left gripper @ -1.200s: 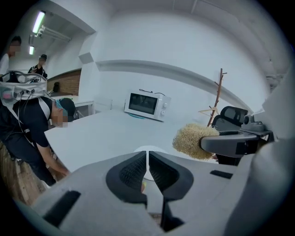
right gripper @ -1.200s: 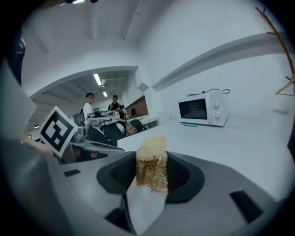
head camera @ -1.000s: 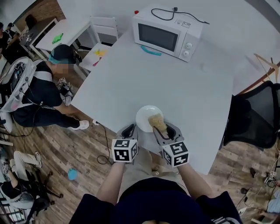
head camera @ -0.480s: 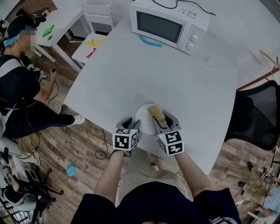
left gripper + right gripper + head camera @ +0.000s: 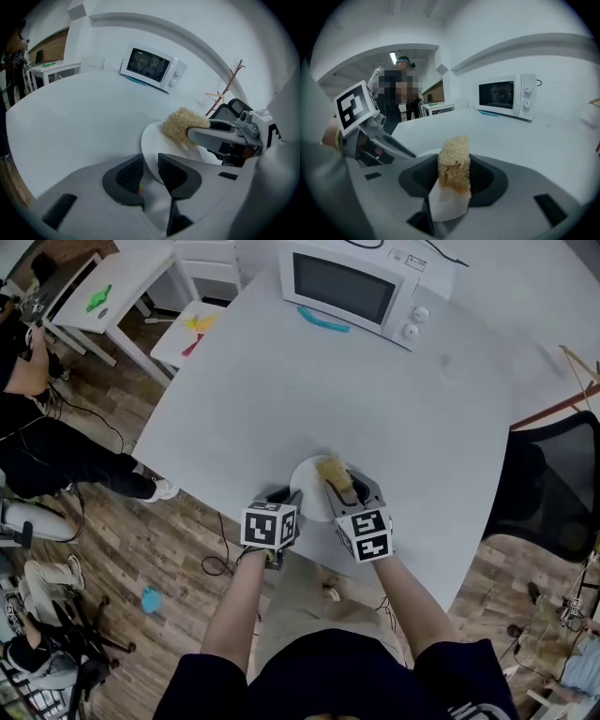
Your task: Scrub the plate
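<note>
Forearms reach out parallel, left claw closing around plate, right claw clamping sponge.

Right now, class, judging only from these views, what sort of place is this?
Likely a workroom or lab staged as a kitchen: a microwave on a white table, with an office chair beside it.

White counter: round white plate at the near edge, boxy white microwave oven at the far edge, thin teal strip just before it.
</note>
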### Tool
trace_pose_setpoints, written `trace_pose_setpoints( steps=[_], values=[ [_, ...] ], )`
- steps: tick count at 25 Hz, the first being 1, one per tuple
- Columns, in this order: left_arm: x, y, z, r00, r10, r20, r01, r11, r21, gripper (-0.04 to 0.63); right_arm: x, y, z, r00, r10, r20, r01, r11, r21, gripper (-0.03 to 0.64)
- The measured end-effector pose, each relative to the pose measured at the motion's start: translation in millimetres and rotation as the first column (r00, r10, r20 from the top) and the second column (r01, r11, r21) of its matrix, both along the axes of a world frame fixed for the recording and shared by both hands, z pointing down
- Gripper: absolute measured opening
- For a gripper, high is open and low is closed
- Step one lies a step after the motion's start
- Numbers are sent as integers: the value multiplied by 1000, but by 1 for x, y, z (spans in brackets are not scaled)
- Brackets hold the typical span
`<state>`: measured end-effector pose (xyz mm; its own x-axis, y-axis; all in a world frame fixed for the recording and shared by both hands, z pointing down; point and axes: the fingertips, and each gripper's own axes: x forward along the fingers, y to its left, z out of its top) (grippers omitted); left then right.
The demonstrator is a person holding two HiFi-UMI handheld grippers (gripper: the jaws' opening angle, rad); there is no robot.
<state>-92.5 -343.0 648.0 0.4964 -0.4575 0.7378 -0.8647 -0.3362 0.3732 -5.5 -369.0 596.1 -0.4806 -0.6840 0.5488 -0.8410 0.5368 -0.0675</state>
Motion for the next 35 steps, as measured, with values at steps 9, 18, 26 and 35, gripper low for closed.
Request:
trace_pose_setpoints(
  steps=[9,18,26,35],
  values=[
    [-1,-1,-1,999,-40,-12,40,999,19,91,-21,5,4,996,-85,5,86,996,-22,175],
    [-4,0,-2,996,-88,6,87,995,55,86,-40,40,4,972,-234,-2,233,971,-55,175],
    [-5,-1,-2,995,-101,22,99,992,76,83,-16,71,11,965,-261,14,260,957,-125,175],
    [-5,0,-3,996,-90,30,87,993,80,83,19,47,6,982,-185,-49,178,977,-118,175]
  ],
)
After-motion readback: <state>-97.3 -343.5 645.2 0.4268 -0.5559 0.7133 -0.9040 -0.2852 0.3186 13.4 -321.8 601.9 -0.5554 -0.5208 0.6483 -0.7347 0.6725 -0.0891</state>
